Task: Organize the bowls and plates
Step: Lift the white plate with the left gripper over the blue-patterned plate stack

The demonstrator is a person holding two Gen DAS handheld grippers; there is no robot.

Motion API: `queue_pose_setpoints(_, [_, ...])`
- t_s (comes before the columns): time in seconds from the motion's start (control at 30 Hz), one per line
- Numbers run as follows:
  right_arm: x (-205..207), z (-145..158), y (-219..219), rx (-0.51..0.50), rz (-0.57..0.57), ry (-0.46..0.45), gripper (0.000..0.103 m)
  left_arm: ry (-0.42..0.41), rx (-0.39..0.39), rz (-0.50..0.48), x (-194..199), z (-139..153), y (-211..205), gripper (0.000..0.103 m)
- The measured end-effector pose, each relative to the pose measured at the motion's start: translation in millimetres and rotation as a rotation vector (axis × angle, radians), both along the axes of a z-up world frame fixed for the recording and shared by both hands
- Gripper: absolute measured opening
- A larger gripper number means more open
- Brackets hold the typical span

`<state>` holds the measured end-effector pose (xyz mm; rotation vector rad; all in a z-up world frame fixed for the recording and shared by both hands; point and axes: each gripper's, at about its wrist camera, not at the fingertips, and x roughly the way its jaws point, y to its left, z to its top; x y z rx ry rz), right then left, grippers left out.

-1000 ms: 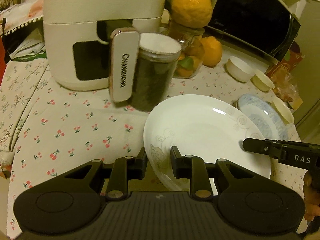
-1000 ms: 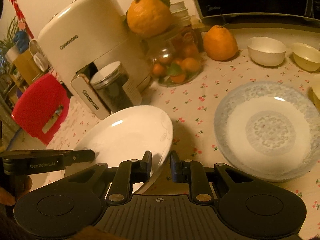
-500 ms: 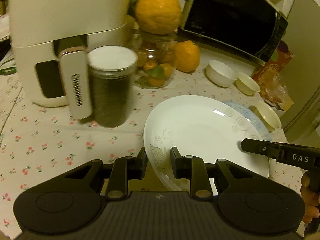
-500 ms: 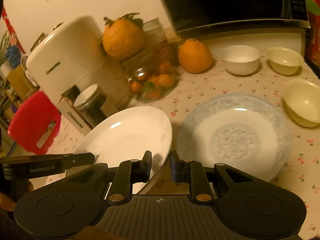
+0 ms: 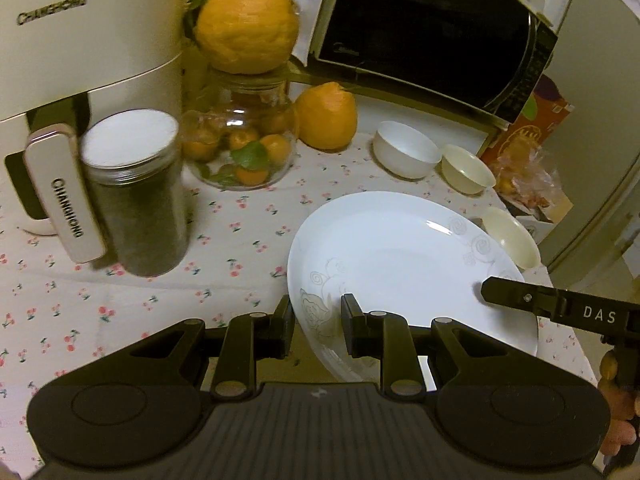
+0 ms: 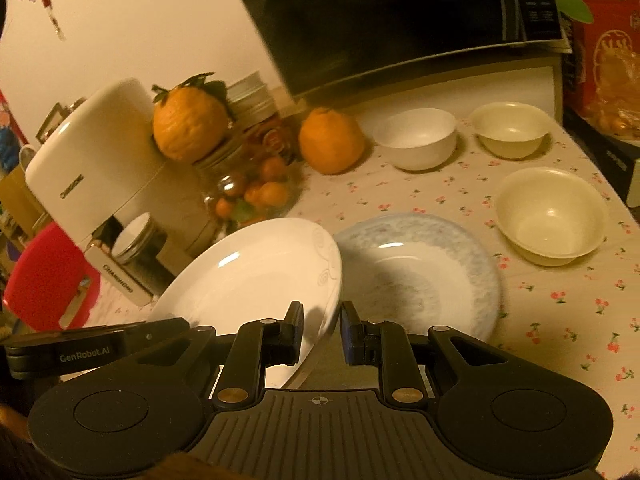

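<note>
My left gripper is clamped on the near rim of the white plate, one finger outside the edge and one inside. My right gripper pinches the opposite rim of the same plate, so I hold it between both hands, lifted and tilted above the flowered tablecloth. In the left view the tip of the right gripper shows at the plate's far side.

Just to the right of the white plate lies a blue-patterned plate flat on the cloth, and the white plate's edge overlaps its left side in the right view. Beyond it stand three bowls: a cream bowl nearest, another cream bowl behind it, and a white bowl beside that one.

Further left are an orange fruit on the cloth, a glass jar of small oranges with a big orange on top, a dark jar with a white lid, and a cream air fryer. A microwave stands at the back.
</note>
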<state>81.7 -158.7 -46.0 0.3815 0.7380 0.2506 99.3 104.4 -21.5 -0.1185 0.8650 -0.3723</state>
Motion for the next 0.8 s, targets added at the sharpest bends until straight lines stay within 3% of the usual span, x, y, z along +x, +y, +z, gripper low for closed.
queue_pose_setpoints(0.5, [6, -11, -45, 0.032, -0.093, 0.042, 0.020, 0.000, 0.006, 0.002, 9, -9, -47, 0.022])
queue_pose_setpoints(0.8, [9, -20, -55, 0.030, -0.123, 0.074, 0.020, 0.005, 0.051, 0.009, 13, -17, -65, 0.022])
